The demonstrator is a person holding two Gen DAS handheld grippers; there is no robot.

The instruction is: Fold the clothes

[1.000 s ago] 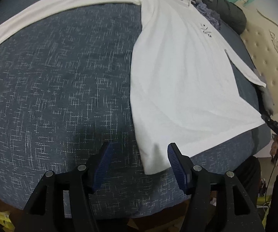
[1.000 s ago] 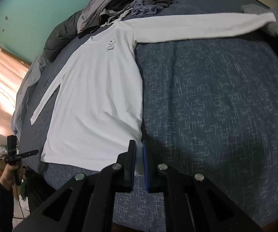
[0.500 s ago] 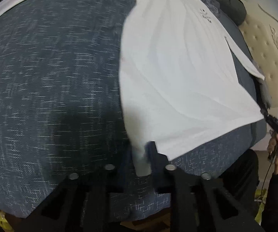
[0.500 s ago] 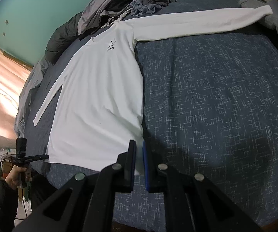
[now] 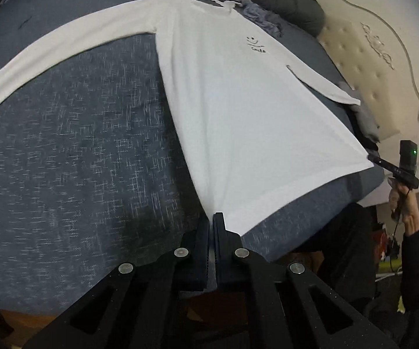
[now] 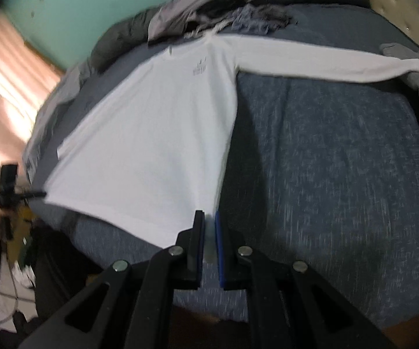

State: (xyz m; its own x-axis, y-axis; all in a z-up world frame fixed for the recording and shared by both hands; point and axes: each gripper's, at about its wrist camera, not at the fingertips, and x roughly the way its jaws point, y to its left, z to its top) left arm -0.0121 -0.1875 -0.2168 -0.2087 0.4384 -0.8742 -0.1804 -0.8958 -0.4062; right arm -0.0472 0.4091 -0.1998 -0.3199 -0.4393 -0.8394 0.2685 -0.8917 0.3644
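Now both grippers, left [image 5: 211,218] and right [image 6: 208,218], have their fingers clamped on the shirt [image 5: 238,101] hem above the bed [image 5: 78,145].

White long-sleeve shirt [image 5: 238,110] lies front-up on the blue-grey bed, collar twd the far end, small black smile print on the chest. One sleeve stretched straight out to the side, other angled down alongside the body. Hem nearest the cams, both btm corners pinched and lifted off the cover (fabric taut btwn them), rest of the body w/ few wrinkles.
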